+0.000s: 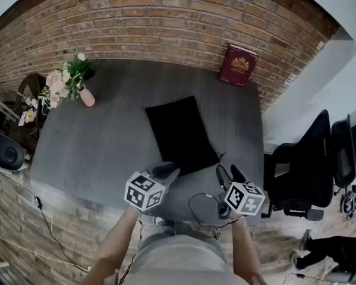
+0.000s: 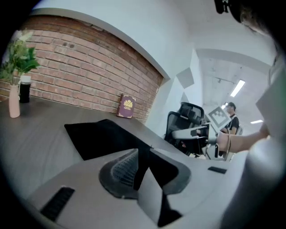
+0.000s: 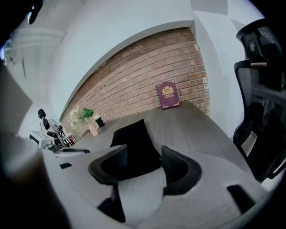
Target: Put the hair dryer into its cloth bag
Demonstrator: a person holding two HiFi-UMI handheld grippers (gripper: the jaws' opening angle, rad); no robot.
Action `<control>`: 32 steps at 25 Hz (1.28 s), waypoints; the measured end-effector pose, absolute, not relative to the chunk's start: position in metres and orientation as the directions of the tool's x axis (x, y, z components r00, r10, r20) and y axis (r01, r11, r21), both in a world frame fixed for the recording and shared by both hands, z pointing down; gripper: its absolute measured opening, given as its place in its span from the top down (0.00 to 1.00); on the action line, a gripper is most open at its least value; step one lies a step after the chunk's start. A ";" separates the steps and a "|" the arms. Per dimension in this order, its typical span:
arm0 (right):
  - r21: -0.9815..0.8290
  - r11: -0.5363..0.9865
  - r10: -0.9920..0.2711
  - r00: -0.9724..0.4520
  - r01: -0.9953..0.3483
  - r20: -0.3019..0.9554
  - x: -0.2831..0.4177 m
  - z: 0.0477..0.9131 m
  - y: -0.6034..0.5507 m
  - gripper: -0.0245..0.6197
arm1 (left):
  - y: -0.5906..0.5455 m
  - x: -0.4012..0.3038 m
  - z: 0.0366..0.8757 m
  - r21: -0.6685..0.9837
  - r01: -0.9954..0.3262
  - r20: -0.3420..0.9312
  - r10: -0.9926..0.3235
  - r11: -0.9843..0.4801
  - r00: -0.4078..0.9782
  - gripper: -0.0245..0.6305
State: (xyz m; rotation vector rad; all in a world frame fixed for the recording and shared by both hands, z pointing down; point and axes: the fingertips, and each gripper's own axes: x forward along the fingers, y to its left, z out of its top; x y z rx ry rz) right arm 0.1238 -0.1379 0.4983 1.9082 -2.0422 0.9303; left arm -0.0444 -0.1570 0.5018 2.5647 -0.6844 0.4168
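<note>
Grey table (image 1: 106,141): cloth bag (image 1: 181,136) lies flat beyond my left gripper (image 1: 165,168), narrowly parted, and right gripper (image 1: 230,172), wide, both empty. I'd open its mouth first.

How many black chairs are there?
2. One chair stands at the right edge of the table; the other chair is behind it, farther right. More may be out of view.

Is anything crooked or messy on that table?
The black cloth bag lies crooked in the middle of the table, its sides slanted against the table's edges. The maroon book stands propped against the brick wall. Nothing looks spilled or broken.
</note>
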 end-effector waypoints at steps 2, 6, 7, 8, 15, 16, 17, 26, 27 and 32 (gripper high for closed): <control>-0.308 -0.025 -0.851 -0.142 -0.951 0.506 0.129 0.480 -0.143 0.59 | -0.157 -0.053 0.485 0.331 -0.540 0.362 -0.425 -0.774 0.830 0.89; -0.283 -0.009 -0.902 -0.114 -0.959 0.416 0.141 0.436 -0.156 0.62 | -0.172 -0.080 0.443 0.283 -0.620 0.274 -0.557 -0.732 0.784 0.89; -0.266 -0.007 -0.915 -0.102 -0.964 0.391 0.145 0.424 -0.159 0.62 | -0.179 -0.089 0.430 0.272 -0.650 0.245 -0.603 -0.709 0.760 0.89; -0.246 -0.007 -0.927 -0.086 -0.969 0.365 0.150 0.411 -0.161 0.63 | -0.186 -0.099 0.416 0.261 -0.684 0.215 -0.650 -0.681 0.729 0.89; -0.090 -0.042 -0.990 0.029 -0.995 0.140 0.174 0.322 -0.171 0.71 | -0.224 -0.170 0.319 0.188 -0.898 -0.002 -0.914 -0.399 0.406 0.89; -0.075 -0.052 -0.993 0.044 -0.996 0.108 0.176 0.313 -0.170 0.72 | -0.225 -0.176 0.309 0.185 -0.911 -0.025 -0.928 -0.369 0.371 0.89; -0.062 -0.065 -0.995 0.060 -0.996 0.080 0.179 0.305 -0.169 0.74 | -0.226 -0.180 0.300 0.182 -0.921 -0.043 -0.938 -0.345 0.343 0.89; -0.052 -0.195 -0.978 0.198 -0.980 -0.061 0.200 0.278 -0.148 0.96 | -0.225 -0.178 0.281 0.173 -0.942 -0.076 -0.957 -0.288 0.279 0.94; -0.053 -0.199 -0.977 0.203 -0.978 -0.060 0.201 0.279 -0.147 0.96 | -0.225 -0.177 0.281 0.173 -0.942 -0.074 -0.957 -0.288 0.279 0.95; -0.038 -0.214 -0.976 0.215 -0.976 -0.029 0.207 0.289 -0.144 0.96 | -0.223 -0.172 0.283 0.165 -0.943 -0.070 -0.957 -0.288 0.280 0.95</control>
